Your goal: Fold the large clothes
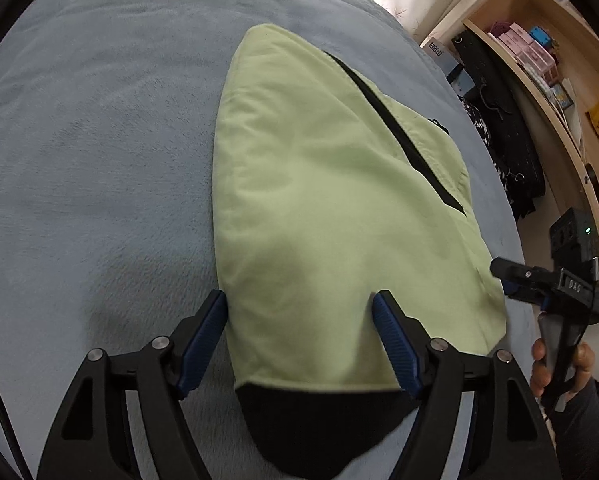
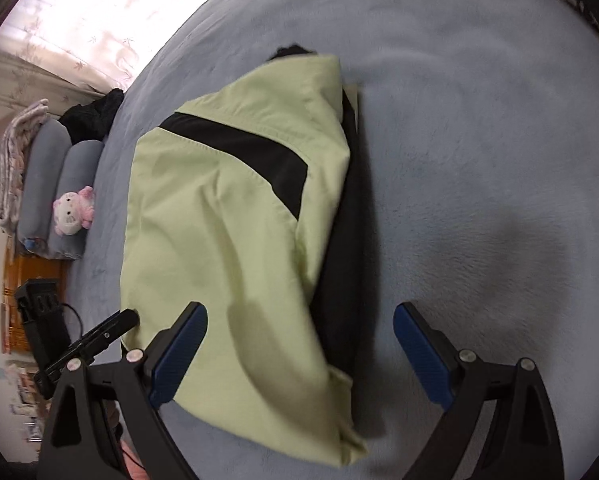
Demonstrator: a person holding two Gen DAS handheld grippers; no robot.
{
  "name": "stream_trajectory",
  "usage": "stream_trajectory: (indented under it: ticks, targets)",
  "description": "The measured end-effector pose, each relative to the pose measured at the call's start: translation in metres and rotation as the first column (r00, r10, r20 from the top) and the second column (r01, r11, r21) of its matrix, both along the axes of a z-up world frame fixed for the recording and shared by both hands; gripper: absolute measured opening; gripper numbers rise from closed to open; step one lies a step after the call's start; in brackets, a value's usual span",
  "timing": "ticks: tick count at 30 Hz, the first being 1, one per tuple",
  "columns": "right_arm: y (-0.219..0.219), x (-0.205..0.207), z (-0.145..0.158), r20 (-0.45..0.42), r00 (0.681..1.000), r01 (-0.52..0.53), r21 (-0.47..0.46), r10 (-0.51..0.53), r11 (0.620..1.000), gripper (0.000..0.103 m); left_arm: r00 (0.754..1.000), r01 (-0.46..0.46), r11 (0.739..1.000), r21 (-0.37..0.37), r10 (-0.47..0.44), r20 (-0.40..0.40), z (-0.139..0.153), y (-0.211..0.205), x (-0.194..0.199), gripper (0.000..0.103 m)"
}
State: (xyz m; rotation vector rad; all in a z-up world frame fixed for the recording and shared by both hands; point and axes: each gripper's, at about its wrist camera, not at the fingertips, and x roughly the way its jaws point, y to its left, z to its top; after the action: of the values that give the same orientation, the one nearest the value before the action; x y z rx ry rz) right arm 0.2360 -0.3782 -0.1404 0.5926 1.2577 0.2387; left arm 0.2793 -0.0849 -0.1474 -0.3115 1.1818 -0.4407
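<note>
The green jacket (image 1: 319, 200), folded on the bed (image 1: 99, 140), looks soft, light and somewhat slick, so I would pinch it at the near hem, over which the left tongs (image 1: 299, 312) and right tongs (image 2: 299, 324) hang released, grasping nothing.

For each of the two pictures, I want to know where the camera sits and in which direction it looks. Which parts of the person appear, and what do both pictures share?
Left wrist view: sits on the left gripper, looks steeply down at the green jacket on the blue bedspread; its open fingers, the right gripper and a hand show.
Right wrist view: sits on the right gripper, looks down along the same jacket toward pillows; its open fingers and the left gripper show.
Shared: jacket, bedspread, each other's gripper.
</note>
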Motion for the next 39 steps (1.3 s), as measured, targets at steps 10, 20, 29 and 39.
stream_trajectory:
  ticks: [10, 20, 29, 39]
  targets:
    - [0.017, 0.034, -0.026, 0.091, 0.994, -0.080, 0.227, 0.061, 0.971, 0.096, 1.000, 0.006, 0.996, -0.085, -0.009, -0.029, -0.023, -0.006, 0.028, 0.080]
    - [0.034, 0.053, -0.036, 0.119, 0.992, -0.079, 0.248, 0.050, 0.965, 0.103, 0.999, 0.038, 0.993, -0.115, -0.040, -0.018, -0.032, -0.022, 0.045, 0.088]
    - [0.045, 0.043, -0.013, 0.132, 0.990, -0.067, 0.162, 0.045, 0.985, 0.029, 0.986, 0.092, 0.996, 0.014, -0.093, 0.139, 0.003, -0.027, 0.031, 0.031]
    - [0.125, 0.019, 0.067, 0.267, 0.957, -0.132, 0.041, 0.117, 0.990, 0.021, 0.961, 0.067, 0.995, 0.074, -0.084, 0.262, 0.065, 0.018, 0.012, 0.027]
